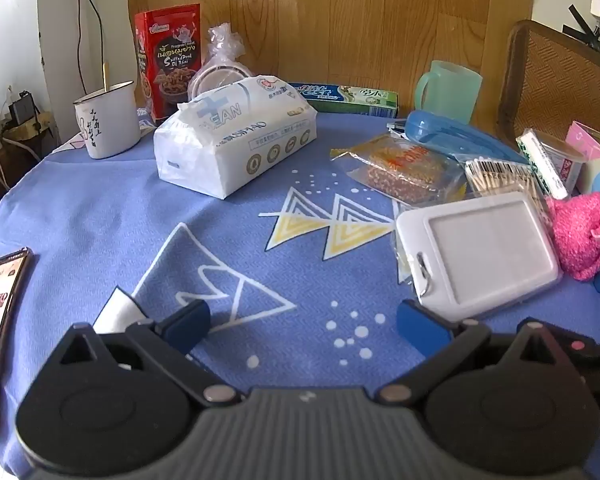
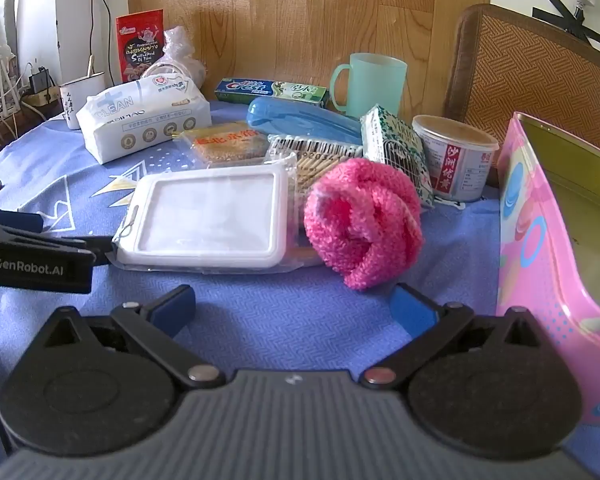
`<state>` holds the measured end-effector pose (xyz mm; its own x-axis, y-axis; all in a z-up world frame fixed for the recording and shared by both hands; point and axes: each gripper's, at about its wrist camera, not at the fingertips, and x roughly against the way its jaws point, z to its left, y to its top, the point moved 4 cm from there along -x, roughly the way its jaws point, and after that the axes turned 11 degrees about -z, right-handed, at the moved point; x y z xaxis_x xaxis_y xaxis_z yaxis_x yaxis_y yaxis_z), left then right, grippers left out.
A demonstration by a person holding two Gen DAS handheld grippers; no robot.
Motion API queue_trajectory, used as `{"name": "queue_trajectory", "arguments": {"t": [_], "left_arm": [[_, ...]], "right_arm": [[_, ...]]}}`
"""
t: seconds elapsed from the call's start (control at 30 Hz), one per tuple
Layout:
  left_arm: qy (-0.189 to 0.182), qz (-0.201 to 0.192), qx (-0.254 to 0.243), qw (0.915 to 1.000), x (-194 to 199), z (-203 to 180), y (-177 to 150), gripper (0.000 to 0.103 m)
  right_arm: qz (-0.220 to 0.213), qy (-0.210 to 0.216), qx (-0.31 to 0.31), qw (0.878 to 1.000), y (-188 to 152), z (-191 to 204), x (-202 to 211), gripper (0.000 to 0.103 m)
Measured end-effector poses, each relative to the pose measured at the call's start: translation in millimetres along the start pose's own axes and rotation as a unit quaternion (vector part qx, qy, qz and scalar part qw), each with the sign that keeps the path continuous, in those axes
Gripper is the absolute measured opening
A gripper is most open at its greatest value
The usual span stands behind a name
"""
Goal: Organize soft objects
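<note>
Right wrist view: the right gripper (image 2: 294, 310) is held wide apart, empty, near a pink knitted ball (image 2: 362, 222). The left gripper (image 1: 304, 324) is likewise spread over the blue tablecloth (image 1: 100, 200).

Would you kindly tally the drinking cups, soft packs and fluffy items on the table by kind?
Cups: 2, the white enamel mug and the green plastic mug.
Soft tissue packs: 2, the large white pack and the small green-patterned pack.
Fluffy items: 1, the pink knitted ball.
Total: 5.
</note>
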<state>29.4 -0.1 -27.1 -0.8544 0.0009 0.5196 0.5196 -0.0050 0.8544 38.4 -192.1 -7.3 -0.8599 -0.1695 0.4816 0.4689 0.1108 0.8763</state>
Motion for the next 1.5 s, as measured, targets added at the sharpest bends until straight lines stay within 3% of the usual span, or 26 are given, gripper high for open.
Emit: {"name": "queue_trajectory", "arguments": {"t": [0.7, 1.1, 1.23, 1.4, 1.5], "left_arm": [[-0.007, -0.003, 0.000, 1.0000, 2.7, -0.2, 0.6, 0.103], [-0.038, -0.003, 0.021, 0.9991, 7.0, 2.2, 0.8, 0.103], [-0.057, -0.005, 0.002, 0.9983, 13.0, 3.1, -2.3, 0.103], [-0.067, -0.016, -0.009, 0.9976, 23.1, 12.9, -8.0, 0.103], [-0.066, -0.034, 0.007, 0.9972, 29.4, 26.0, -1.4, 0.103]], "right_arm": [[0.000, 0.000, 0.000, 1.000, 0.1, -0.2, -0.5, 0.103], [-0.001, -0.005, -0.002, 1.000, -1.0, -1.6, 2.3, 0.103], [-0.002, -0.005, 0.004, 1.000, -3.5, 1.1, 9.4, 0.103], [-0.056, -0.006, 0.008, 0.998, -2.3, 3.6, 35.5, 0.103], [-0.150, 0.012, 0.004, 0.989, 4.8, 7.4, 67.7, 0.103]]}}
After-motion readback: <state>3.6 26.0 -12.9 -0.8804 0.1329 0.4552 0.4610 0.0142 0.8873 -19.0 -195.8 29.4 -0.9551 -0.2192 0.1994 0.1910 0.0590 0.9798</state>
